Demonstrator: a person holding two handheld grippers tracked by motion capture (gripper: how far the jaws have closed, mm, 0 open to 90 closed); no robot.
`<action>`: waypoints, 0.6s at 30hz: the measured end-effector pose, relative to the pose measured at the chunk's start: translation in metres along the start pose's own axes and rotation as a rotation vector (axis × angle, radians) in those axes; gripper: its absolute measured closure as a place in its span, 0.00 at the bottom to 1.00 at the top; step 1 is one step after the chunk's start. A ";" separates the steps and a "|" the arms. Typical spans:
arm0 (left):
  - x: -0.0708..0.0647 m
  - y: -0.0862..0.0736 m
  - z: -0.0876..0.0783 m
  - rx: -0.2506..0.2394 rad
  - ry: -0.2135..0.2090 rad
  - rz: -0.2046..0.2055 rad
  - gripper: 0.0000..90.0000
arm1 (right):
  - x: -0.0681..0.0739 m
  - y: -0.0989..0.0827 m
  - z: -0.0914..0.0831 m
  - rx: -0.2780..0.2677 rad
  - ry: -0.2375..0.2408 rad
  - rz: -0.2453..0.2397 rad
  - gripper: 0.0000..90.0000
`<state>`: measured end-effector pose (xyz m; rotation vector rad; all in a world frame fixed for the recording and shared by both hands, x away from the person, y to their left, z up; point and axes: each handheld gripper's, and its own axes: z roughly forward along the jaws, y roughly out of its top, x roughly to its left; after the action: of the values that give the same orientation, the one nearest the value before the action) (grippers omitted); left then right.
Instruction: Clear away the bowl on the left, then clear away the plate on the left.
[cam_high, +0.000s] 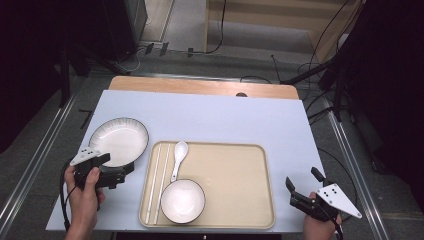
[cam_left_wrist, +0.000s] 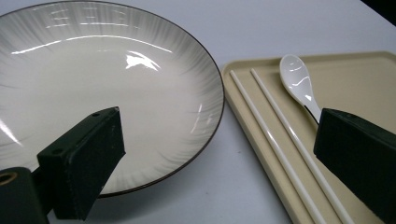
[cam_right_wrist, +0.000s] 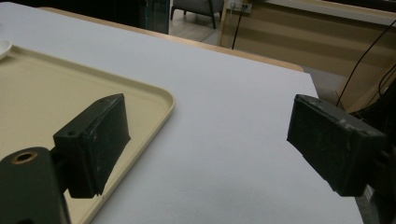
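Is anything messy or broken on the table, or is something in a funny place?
Nothing looks broken or spilled. The one odd thing: the plate sits on the table beside the tray, not on it with the bowl, spoon and chopsticks. The left gripper is open by the plate's rim.

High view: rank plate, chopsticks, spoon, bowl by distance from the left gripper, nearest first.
From the left gripper:
1. Plate: on the table left of the tray, right at the open jaws.
2. Chopsticks: along the tray's left edge.
3. Spoon and bowl: too close to call; the spoon lies beside the chopsticks, the bowl sits at the tray's near edge.
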<state>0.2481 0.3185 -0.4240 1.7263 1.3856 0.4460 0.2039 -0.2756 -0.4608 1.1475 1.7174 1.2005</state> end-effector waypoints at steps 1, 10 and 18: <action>0.002 0.000 -0.001 -0.002 0.002 -0.003 0.01 | 0.000 0.000 0.000 -0.001 0.003 -0.002 0.15; 0.018 0.007 -0.006 -0.025 0.041 -0.011 0.01 | 0.000 0.000 0.000 -0.004 0.000 0.002 0.15; 0.038 0.021 -0.008 -0.039 0.045 -0.005 0.00 | -0.001 0.000 0.001 -0.006 -0.002 0.007 0.15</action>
<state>0.2671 0.3558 -0.4117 1.6898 1.4039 0.5087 0.2050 -0.2763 -0.4608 1.1516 1.7085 1.2074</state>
